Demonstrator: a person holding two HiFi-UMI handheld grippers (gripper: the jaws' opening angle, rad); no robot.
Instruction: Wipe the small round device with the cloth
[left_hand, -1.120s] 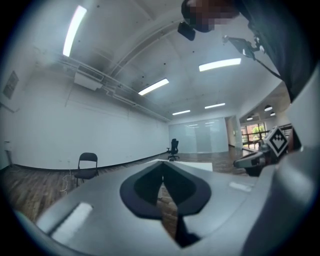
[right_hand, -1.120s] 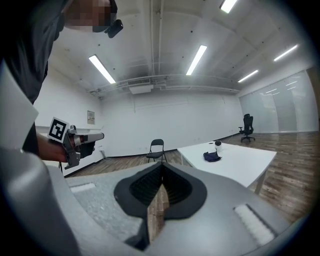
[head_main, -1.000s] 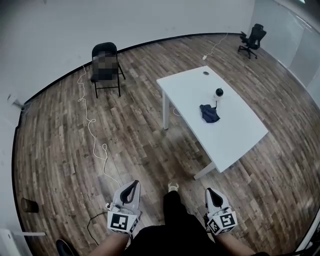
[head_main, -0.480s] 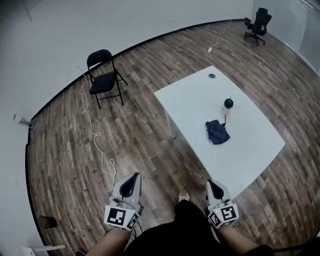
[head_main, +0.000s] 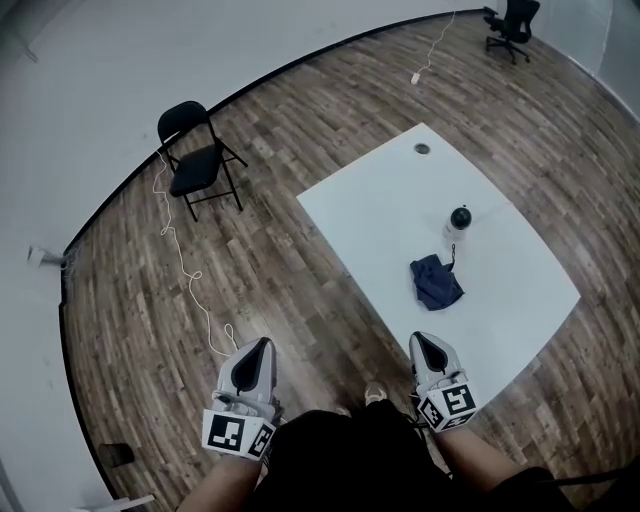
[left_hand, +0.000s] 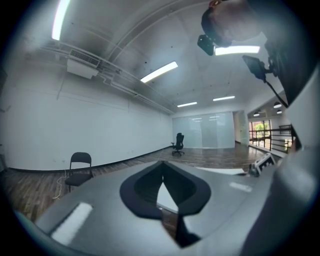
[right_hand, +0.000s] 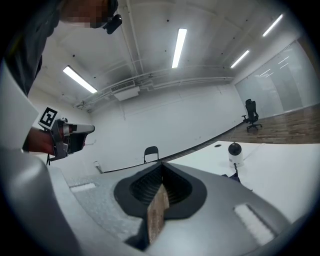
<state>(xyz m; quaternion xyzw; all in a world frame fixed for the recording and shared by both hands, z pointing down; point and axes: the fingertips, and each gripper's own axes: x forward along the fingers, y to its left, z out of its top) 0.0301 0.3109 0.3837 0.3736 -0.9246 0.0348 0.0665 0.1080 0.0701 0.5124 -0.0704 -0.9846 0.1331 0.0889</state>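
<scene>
The small round device (head_main: 459, 219), a black ball on a white base, stands on the white table (head_main: 390, 205) towards its far side. A crumpled dark blue cloth (head_main: 436, 282) lies just in front of it. Both grippers are held low near my body, short of the table. My left gripper (head_main: 260, 347) hangs over the wood floor, jaws shut and empty (left_hand: 162, 165). My right gripper (head_main: 426, 342) is near the table's closest edge, also shut and empty (right_hand: 161, 165). In the right gripper view the device (right_hand: 235, 152) and a bit of the cloth (right_hand: 234, 176) lie ahead to the right.
A black folding chair (head_main: 195, 150) stands by the white wall at the left. A white cable (head_main: 185, 265) trails across the floor. An office chair (head_main: 510, 20) is at the far right. The table has a round cable hole (head_main: 422, 149).
The person has walked towards the table, which now sits nearer and larger in the head view. Both grippers came forward with the body, and their jaws stayed shut.
</scene>
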